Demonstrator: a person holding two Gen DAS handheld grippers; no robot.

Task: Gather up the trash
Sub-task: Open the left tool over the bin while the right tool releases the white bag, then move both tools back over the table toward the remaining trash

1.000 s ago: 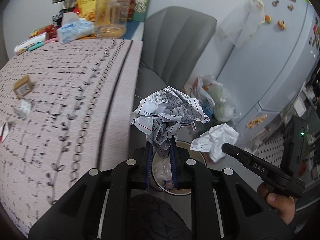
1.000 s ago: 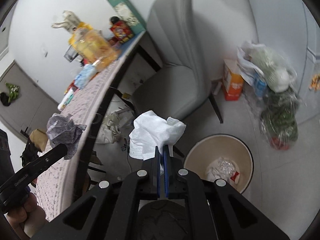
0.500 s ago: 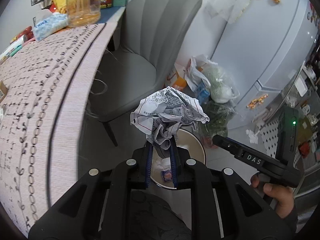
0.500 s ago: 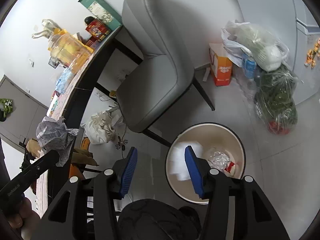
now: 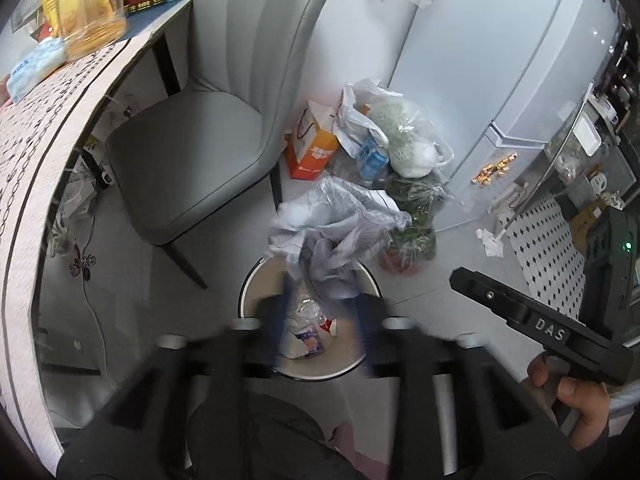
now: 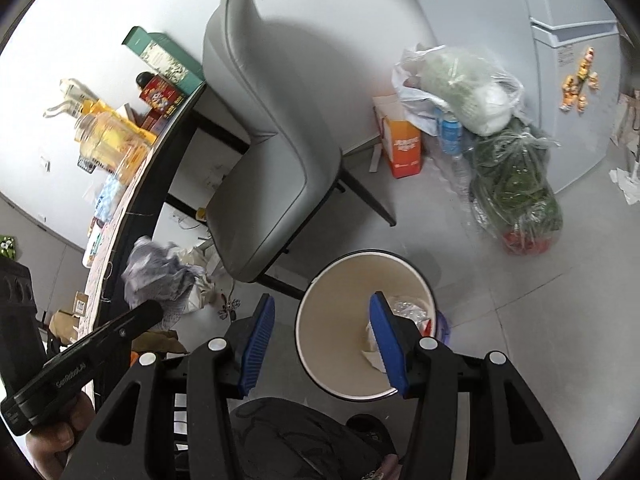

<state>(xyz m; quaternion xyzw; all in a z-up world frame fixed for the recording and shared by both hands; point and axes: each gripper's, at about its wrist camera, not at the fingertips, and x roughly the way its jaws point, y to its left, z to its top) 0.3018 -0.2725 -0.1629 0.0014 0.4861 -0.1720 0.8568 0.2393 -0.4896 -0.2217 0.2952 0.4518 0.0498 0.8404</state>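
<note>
A round cream bin stands on the floor below both grippers, with white trash inside. A crumpled printed paper hangs blurred over the bin. Its lower end sits between the blue pads of my left gripper, whose jaws are opening and no longer press on it. From the right wrist view the paper still sits at the left gripper tip. My right gripper stands open over the bin's near rim, with nothing between its fingers. It shows in the left wrist view as the right gripper, side-on.
A grey chair stands close behind the bin, beside the cloth-covered table. Plastic bags of food and an orange box crowd the floor against the fridge. A hand holds the right gripper.
Both grippers swung away from the table to above the bin. The right jaws opened and the white mask dropped into the bin. The left jaws have spread around the crumpled paper.
</note>
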